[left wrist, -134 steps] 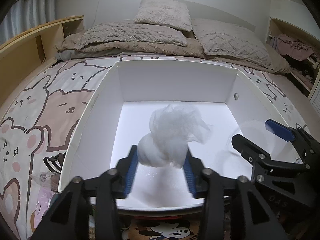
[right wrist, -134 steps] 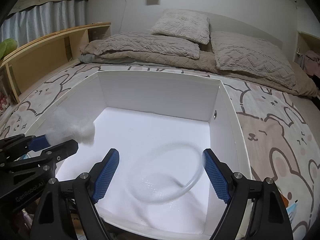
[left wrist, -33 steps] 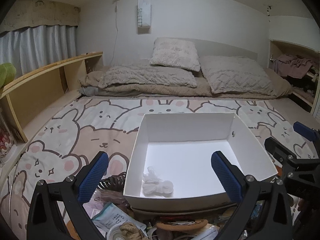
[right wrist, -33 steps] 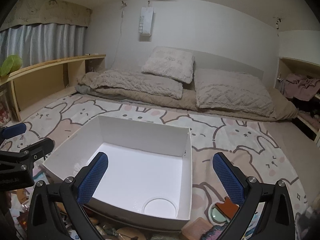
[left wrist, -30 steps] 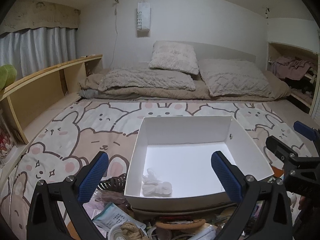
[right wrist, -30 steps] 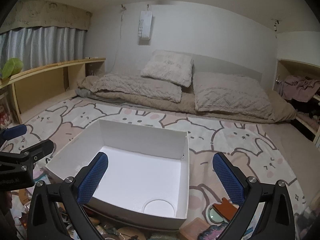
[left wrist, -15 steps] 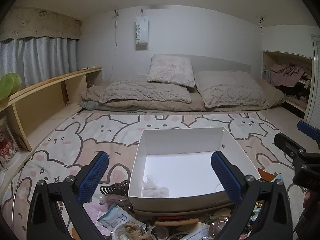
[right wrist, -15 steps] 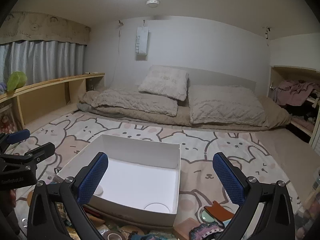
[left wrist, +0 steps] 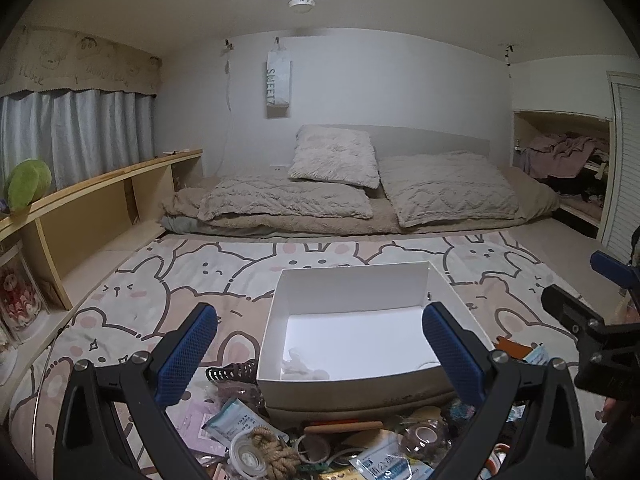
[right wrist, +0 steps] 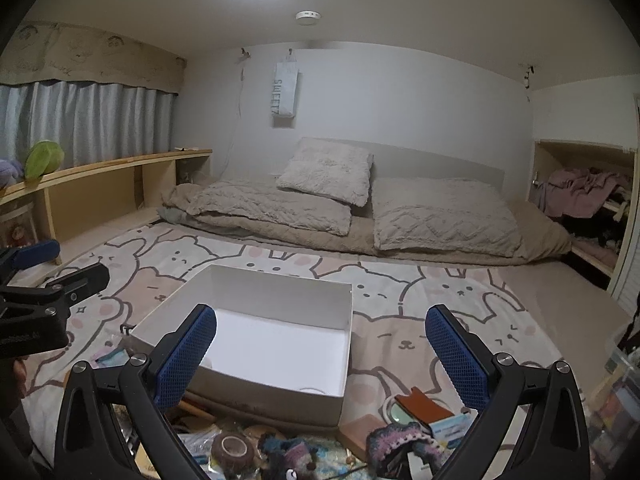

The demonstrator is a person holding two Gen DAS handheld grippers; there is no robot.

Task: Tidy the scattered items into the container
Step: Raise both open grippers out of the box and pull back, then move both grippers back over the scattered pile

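Note:
A white open box [left wrist: 352,288] [right wrist: 276,288] sits on the bunny-print rug. A crumpled white mesh wad [left wrist: 298,366] lies in its near left corner. Scattered small items lie in front of the box: a coil of rope [left wrist: 276,452], packets [left wrist: 232,420], a tape roll [right wrist: 234,448] and a knitted piece [right wrist: 392,440]. My left gripper [left wrist: 320,348] hangs open above and behind the clutter, nothing between its blue pads. My right gripper [right wrist: 320,348] is open too, held high over the box's near right side.
A low bed with pillows [left wrist: 332,156] and blankets fills the far end. A wooden shelf [left wrist: 100,200] runs along the left wall; an alcove with clothes [left wrist: 568,156] is at right. A black comb [left wrist: 232,370] lies left of the box.
The left gripper let the mesh wad go into the box. Both grippers have pulled back and risen, so the box looks smaller and more clutter shows in front.

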